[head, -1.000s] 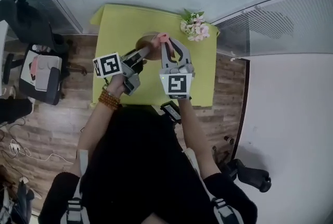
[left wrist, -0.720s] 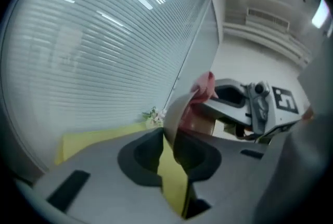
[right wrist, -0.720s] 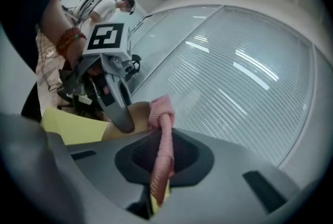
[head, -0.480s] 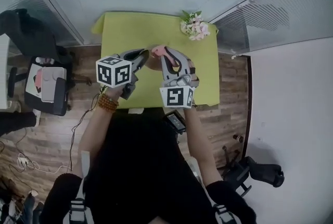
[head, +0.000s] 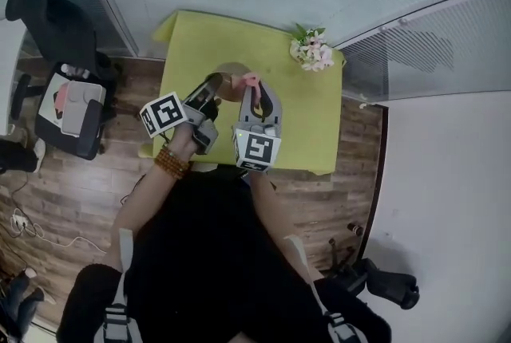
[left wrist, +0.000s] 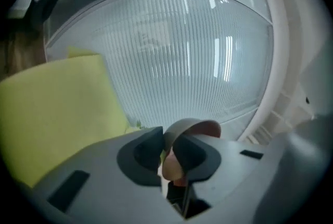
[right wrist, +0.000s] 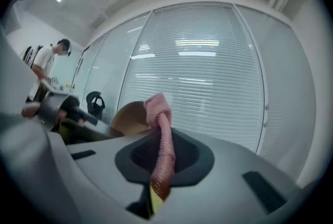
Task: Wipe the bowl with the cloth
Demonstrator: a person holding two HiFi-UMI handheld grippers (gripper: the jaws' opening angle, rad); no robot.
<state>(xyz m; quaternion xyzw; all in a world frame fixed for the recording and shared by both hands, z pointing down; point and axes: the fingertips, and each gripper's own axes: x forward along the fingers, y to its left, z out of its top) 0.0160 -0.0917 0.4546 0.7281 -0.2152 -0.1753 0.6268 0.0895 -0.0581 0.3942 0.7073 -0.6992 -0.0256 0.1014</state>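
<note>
Bowl rim gripped between the fingers of our left gripper, jaws just easing wider, cloth pinched between our right gripper fingers.

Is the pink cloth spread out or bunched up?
Bunched up: the cloth is a narrow knotted strip pinched in the right gripper.
</note>
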